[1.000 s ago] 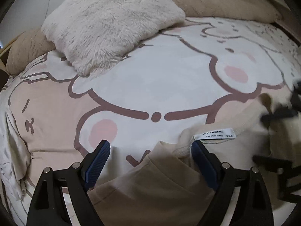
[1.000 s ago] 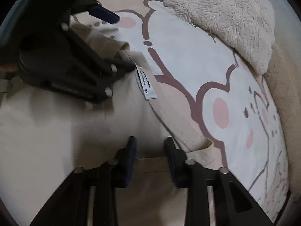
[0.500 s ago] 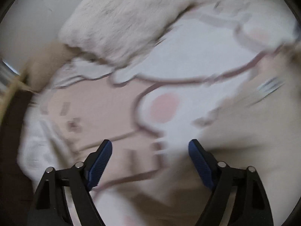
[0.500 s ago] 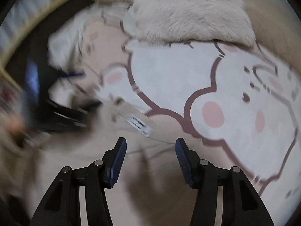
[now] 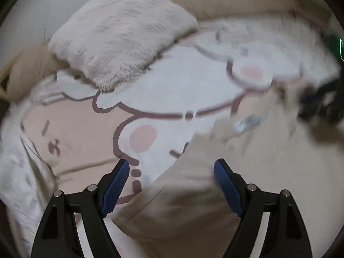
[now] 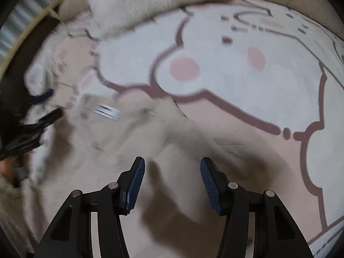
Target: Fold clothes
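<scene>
Tongs left [image 5: 172, 185], right [image 6: 172, 180] — both gaping, empty, above beige shirt [image 5: 268, 172].

The left gripper [image 5: 172, 179] hangs with jaws wide apart, having just closed a little, over the edge of a beige shirt [image 5: 268, 172] on a cartoon sheet [image 5: 178, 86]; neither pad touches cloth. A blurred white tag [image 5: 247, 123] lies at the collar. A fluffy pillow [image 5: 120, 32] sits beyond, and the right gripper [image 5: 320, 105] is a dark blur at the right edge.
</scene>
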The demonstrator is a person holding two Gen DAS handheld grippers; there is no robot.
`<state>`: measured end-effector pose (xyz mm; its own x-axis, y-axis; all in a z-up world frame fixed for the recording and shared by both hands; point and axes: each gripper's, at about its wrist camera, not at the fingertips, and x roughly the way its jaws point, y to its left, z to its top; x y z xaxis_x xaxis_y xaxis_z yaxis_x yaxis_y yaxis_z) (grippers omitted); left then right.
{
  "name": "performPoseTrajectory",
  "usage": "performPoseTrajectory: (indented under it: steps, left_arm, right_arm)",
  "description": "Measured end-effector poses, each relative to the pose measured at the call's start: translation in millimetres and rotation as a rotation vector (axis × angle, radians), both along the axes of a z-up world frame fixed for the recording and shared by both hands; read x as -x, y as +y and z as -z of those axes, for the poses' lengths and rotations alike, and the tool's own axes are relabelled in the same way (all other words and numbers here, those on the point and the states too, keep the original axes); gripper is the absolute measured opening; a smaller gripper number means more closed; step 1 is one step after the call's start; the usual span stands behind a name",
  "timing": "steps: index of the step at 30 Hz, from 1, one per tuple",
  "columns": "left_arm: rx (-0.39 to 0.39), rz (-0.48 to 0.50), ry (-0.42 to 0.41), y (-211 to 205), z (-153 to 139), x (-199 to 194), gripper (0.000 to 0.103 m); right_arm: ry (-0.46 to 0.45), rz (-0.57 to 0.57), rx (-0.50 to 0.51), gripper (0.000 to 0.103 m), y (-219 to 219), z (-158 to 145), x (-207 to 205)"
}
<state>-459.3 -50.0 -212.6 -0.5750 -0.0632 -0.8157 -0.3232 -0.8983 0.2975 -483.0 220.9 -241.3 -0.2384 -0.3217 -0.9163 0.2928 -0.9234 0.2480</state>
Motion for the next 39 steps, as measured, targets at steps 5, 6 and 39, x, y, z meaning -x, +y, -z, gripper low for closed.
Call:
performPoseTrajectory:
  steps: [5,6,39]
  left_arm:
    - [0.141,-0.105,0.002,-19,24,12,0.084]
    - [0.144,-0.127,0.005,-27,24,14,0.084]
    - [-0.162,-0.077,-0.185,-32,22,-22,0.009]
  right_arm:
    - [0.078,0.021,-0.007,0.054,-2,-17,5]
    - [0.096,0.019,0.009,0.054,0,-26,5]
    - [0.223,-0.096,-0.139,0.054,51,-39,-2]
